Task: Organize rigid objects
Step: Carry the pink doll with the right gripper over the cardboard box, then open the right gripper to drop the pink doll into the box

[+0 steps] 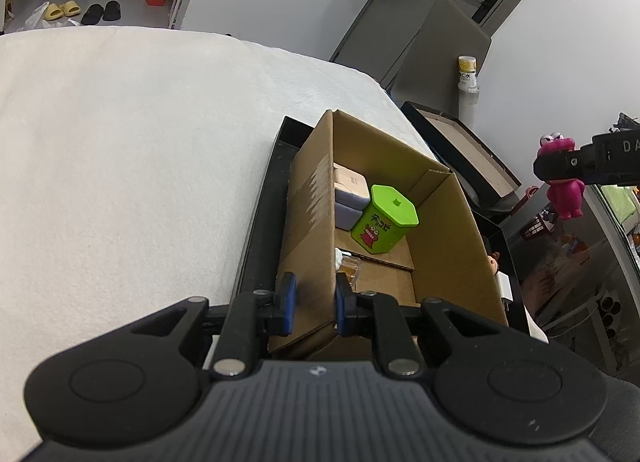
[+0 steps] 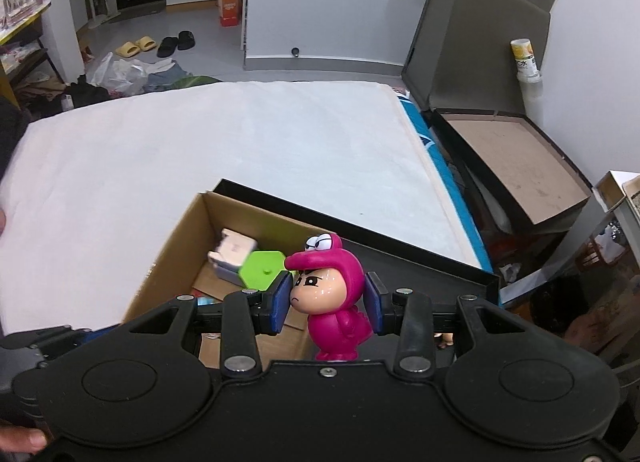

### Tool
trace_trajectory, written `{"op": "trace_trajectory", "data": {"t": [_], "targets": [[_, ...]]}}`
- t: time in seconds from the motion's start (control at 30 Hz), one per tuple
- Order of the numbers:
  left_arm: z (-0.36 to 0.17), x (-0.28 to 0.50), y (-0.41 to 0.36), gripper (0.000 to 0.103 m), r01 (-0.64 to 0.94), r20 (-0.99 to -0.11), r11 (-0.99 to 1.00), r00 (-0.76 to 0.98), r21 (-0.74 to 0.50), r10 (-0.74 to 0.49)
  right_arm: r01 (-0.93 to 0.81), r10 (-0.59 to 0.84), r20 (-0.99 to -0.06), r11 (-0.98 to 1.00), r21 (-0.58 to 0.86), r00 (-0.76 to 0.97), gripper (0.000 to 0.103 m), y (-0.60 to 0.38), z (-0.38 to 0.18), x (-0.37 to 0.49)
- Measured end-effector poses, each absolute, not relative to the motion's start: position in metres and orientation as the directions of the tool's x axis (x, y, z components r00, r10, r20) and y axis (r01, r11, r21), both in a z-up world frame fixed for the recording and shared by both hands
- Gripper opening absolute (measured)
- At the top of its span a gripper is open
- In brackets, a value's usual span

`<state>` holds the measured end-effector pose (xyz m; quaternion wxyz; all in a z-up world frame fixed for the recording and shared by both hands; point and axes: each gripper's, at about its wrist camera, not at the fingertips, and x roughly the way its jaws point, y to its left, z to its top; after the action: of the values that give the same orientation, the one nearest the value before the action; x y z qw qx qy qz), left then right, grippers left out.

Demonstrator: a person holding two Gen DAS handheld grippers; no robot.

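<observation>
My left gripper (image 1: 316,298) is shut on the near left wall of an open cardboard box (image 1: 308,214), one blue pad on each side of the wall. Inside the box stand a green hexagonal tin (image 1: 384,224) with a cartoon print and a pale stacked case (image 1: 351,192). My right gripper (image 2: 329,298) is shut on the head of a magenta cartoon figurine (image 2: 336,302), held upright in the air above the box's (image 2: 176,238) right side. From the left wrist view the figurine (image 1: 562,190) hangs at the far right in the right gripper's fingers (image 1: 560,166).
The box sits in a shallow black tray (image 1: 260,222) on a bed with a white cover (image 2: 240,142). Right of the bed stand an open flat carton (image 2: 516,154) and a can (image 2: 526,58). Slippers and bags lie on the floor beyond.
</observation>
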<state>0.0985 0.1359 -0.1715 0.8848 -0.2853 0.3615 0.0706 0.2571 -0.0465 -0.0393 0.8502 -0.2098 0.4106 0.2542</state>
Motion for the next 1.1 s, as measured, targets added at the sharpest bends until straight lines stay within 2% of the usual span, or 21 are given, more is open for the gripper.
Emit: {"op": "trace_trajectory", "data": {"t": [0.43,1.1], "targets": [[-0.173,0.097,0.14,0.017,-0.329,-0.674,0.818,0.733,-0.471,-0.094,-0.648,0.261,-0.813,0.741,-0.177,0.521,0.038,-0.016,-0.048,0.236],[-0.175,0.097,0.144,0.017,-0.332,-0.671,0.804,0.733,-0.494,-0.11,-0.674,0.161,-0.871,0.702,-0.23,0.465,0.038,0.022,-0.117,0.236]]}}
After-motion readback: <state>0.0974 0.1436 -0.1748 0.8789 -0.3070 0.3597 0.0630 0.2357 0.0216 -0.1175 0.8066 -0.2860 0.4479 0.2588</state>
